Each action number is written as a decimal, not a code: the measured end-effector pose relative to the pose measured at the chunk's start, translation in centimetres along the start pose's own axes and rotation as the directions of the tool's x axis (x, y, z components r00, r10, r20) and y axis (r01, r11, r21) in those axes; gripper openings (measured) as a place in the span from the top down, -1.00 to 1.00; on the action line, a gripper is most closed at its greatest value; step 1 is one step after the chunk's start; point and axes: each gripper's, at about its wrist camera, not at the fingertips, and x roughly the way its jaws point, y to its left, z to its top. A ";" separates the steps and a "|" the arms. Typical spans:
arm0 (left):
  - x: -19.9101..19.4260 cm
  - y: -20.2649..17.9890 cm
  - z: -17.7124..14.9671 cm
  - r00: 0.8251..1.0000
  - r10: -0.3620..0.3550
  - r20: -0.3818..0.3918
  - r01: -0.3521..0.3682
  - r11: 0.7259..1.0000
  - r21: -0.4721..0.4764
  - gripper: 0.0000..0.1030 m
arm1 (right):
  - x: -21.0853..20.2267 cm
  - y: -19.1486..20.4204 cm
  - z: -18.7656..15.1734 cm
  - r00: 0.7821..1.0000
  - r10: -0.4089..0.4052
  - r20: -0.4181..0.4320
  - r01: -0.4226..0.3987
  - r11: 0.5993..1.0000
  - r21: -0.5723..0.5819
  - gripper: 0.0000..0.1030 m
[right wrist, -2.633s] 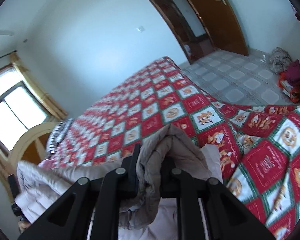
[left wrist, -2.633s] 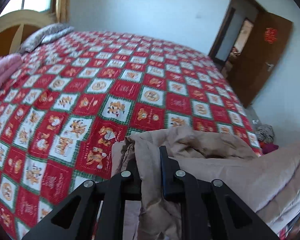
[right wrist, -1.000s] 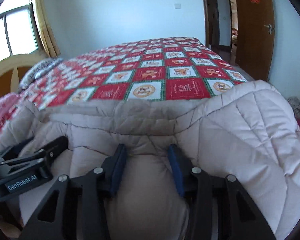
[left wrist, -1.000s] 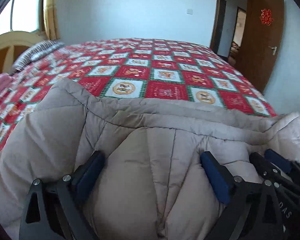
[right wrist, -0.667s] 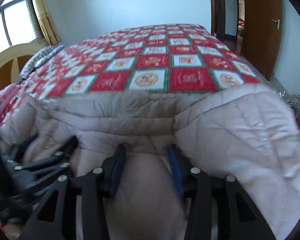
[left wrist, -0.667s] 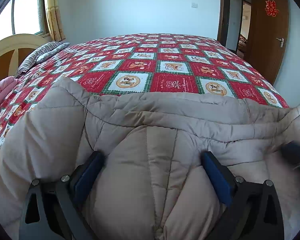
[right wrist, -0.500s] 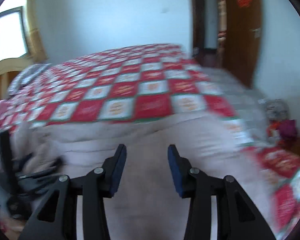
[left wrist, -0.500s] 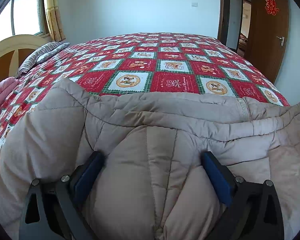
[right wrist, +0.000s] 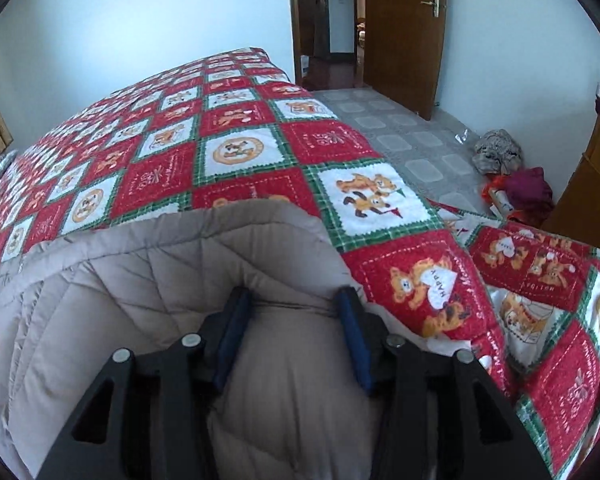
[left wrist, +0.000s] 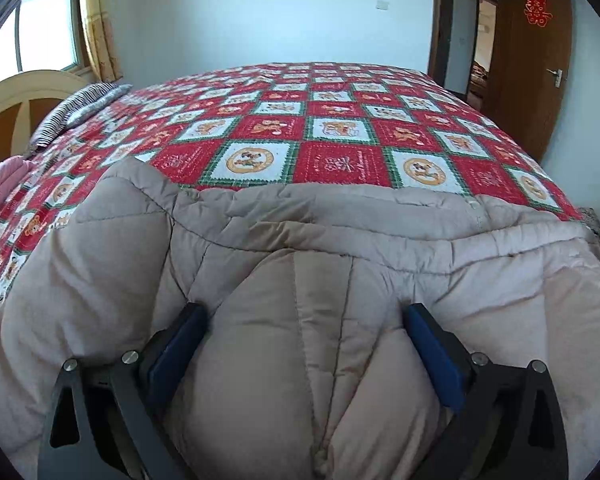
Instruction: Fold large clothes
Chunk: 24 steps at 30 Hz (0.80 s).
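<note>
Folding looks only begun, judging by how the beige quilted coat (left wrist: 300,248) lies — spread in one broad puffy layer on the near end of the red patchwork bedspread (left wrist: 284,148), its far edge straight across the squares but no tidy folded stack to be seen. The left gripper (left wrist: 300,344) stands wide apart, a thick bulge of coat swelling between its blue pads; whether they press it I cannot tell. The right gripper (right wrist: 296,332), at the coat's right-hand corner near the bedspread's edge, has just been opening a little, padding between the jaws and loose threads strung across — gripping or not is unclear. Sleeves and halves likely remain to be folded.
</note>
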 end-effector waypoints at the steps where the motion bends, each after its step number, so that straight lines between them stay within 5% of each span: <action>1: -0.5 0.2 -0.1 1.000 -0.008 -0.006 0.008 1.000 0.008 -0.94 | -0.1 0.0 0.0 1.000 -0.001 0.002 0.001 1.000 -0.006 0.03; 4: -4.2 1.5 -0.7 1.000 -0.016 0.019 0.015 0.999 0.051 -0.94 | -2.1 -0.2 -0.2 1.000 0.015 -0.004 -0.015 1.000 -0.017 0.03; 8: -10.5 5.3 -2.4 0.995 -0.027 0.098 0.024 0.999 0.030 -0.94 | -9.8 1.2 -2.6 0.979 0.128 0.161 -0.124 0.992 -0.037 0.02; 14: -16.5 11.2 -8.1 0.987 -0.060 0.149 0.073 0.994 -0.085 -0.94 | -15.2 7.8 -9.5 0.923 0.376 0.084 -0.358 0.918 -0.172 0.03; 19: -19.0 13.4 -12.4 0.987 -0.060 0.151 0.082 0.986 -0.148 -0.94 | -15.3 11.8 -13.3 0.911 0.409 0.050 -0.388 0.892 -0.231 0.05; 24: -18.2 12.7 -14.7 0.995 -0.014 0.101 0.026 0.993 -0.118 -0.94 | -12.7 12.6 -14.7 0.926 0.377 0.015 -0.366 0.908 -0.202 0.04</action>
